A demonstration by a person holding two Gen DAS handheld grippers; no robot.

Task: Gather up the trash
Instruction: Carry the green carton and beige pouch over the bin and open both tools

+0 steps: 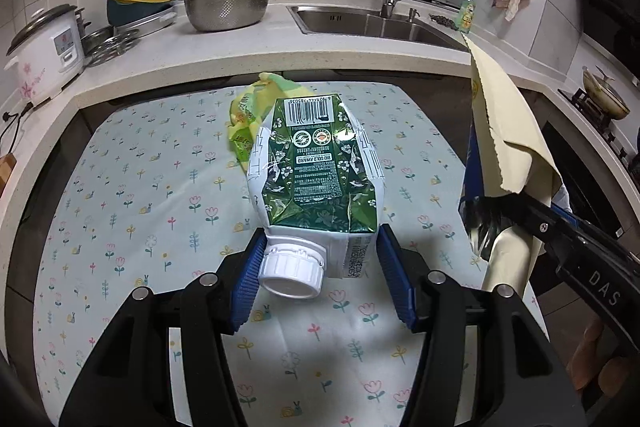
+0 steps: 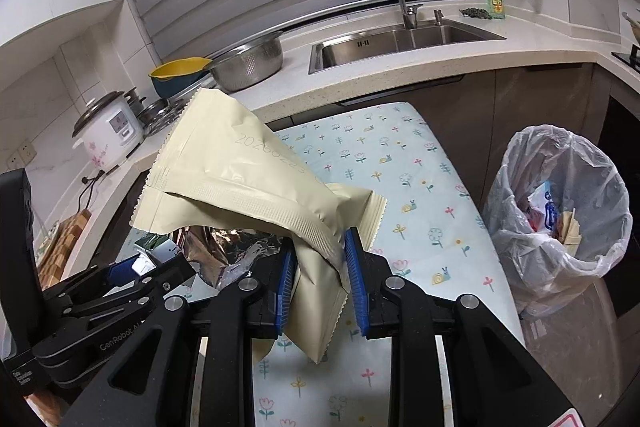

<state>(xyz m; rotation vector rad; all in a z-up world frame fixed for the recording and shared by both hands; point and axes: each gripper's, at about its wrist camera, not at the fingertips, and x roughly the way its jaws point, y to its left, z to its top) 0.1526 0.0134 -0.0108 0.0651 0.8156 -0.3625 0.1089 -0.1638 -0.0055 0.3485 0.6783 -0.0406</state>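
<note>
A crumpled green and white carton (image 1: 316, 167) with a white screw cap lies on the floral tablecloth (image 1: 160, 195). My left gripper (image 1: 320, 267) straddles its cap end, blue pads on both sides, jaws wide; contact is unclear. A yellow-green wrapper (image 1: 250, 115) lies behind the carton. My right gripper (image 2: 318, 279) is shut on a cream foil snack bag (image 2: 240, 179), held above the table; it also shows in the left wrist view (image 1: 508, 131). A bin lined with a clear bag (image 2: 560, 223) stands right of the table with trash inside.
The kitchen counter (image 1: 256, 51) curves behind the table with a rice cooker (image 1: 44, 47), a steel colander (image 1: 228, 5), a yellow bowl (image 1: 138, 1), and a sink (image 1: 376, 23) with a tap. A stove with a pan (image 1: 604, 95) is at right.
</note>
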